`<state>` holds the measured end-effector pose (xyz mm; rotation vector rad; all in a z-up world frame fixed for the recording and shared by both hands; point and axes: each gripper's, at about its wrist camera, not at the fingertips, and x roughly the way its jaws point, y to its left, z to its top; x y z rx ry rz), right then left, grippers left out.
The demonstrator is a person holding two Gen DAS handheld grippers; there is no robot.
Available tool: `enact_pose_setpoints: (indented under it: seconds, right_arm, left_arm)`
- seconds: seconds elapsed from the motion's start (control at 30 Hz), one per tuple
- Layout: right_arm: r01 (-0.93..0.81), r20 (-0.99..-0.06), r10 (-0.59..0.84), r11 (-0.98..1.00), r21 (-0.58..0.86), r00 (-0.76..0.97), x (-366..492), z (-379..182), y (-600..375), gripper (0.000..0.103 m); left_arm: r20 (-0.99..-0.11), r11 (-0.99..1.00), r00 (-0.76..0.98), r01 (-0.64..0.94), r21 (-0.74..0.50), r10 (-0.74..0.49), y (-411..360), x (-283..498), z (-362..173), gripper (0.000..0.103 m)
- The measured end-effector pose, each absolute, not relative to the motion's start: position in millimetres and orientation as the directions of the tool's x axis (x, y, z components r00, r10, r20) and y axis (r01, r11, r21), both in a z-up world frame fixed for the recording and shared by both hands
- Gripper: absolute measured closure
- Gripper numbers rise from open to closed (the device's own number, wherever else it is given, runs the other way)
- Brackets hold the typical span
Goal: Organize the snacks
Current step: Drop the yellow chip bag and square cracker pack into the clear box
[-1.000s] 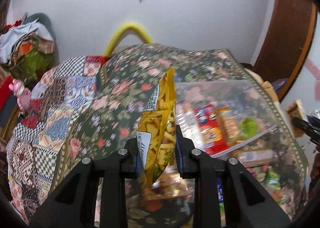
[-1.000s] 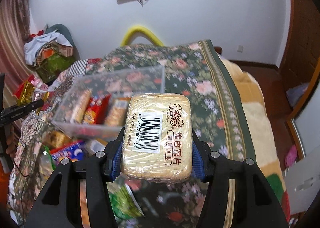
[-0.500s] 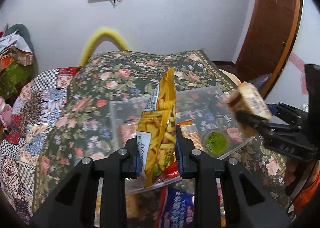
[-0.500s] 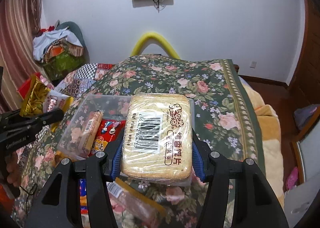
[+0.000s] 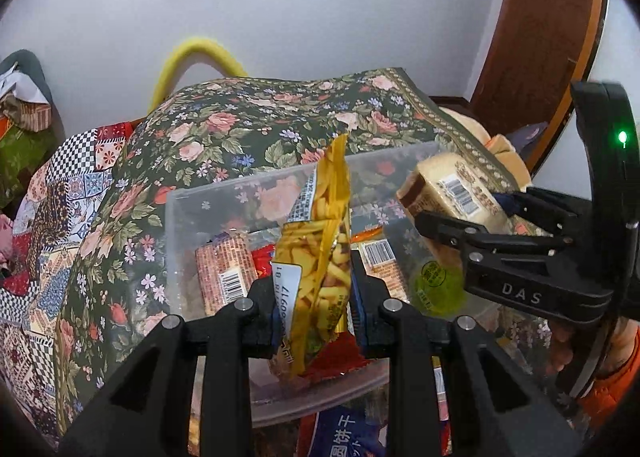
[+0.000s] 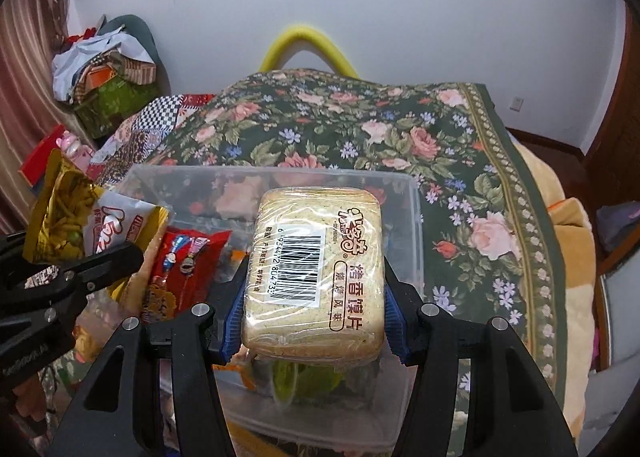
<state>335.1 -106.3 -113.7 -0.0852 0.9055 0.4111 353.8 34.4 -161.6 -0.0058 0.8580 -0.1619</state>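
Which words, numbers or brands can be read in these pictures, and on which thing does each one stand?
"DAS": black right gripper, seen from the left wrist.
"烤香馍片": clear-wrapped pale toasted-bread packet.
Its barcode digits: partly legible, uncertain.
"圆饼干": blue biscuit packet.
"18" and more digits: white sticker on yellow crisp bag in left gripper; incomplete.
Other labels: blurred.

Both views were evenly lit by soft, diffuse room light, with no hard shadows on the white wall. Fisheye distortion bent straight lines and left dark vignetted corners. Mild glare sat on the wrap of the bread packet and the clear plastic bin. A green indicator light glowed. Focus was mostly sharp, softening slightly toward the edges.
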Motion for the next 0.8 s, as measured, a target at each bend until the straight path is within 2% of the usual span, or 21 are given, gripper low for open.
enact_pose_setpoints:
  seconds: [0.17,0.27,0.37,0.43,0.63,0.8]
  right_arm:
    - [-0.379,-0.777,0.315,0.919,0.106,0.545,337.3,-115.0,-105.0,0.05]
    - [-0.379,-0.771,0.308,0.921,0.093,0.557,335.6,-111.5,-104.3,0.05]
    - [-0.382,-0.762,0.305,0.921,0.083,0.571,331.6,-103.8,-104.0,0.05]
    - [-0.386,-0.758,0.303,0.92,0.074,0.577,329.9,-99.9,-104.0,0.05]
    - [-0.404,-0.735,0.316,0.913,0.064,0.599,308.0,-79.5,-109.3,0.049]
    - [-0.413,-0.712,0.332,0.908,0.065,0.618,281.5,-63.1,-118.3,0.043]
  left_arm:
    - [-0.761,0.989,0.636,0.144,-0.041,-0.124,26.0,355.5,-169.5,0.076]
    - [-0.762,0.99,0.639,0.141,-0.016,-0.103,22.9,354.9,-169.9,0.072]
    - [-0.759,0.988,0.641,0.15,-0.019,-0.112,21.6,350.4,-166.1,0.061]
    - [-0.748,0.989,0.655,0.148,-0.014,-0.109,22.0,345.1,-161.2,0.049]
    - [-0.709,0.989,0.697,0.149,0.001,-0.104,22.6,319.2,-135.3,0.045]
    - [-0.667,0.991,0.739,0.13,0.005,-0.094,28.8,291.0,-113.0,0.037]
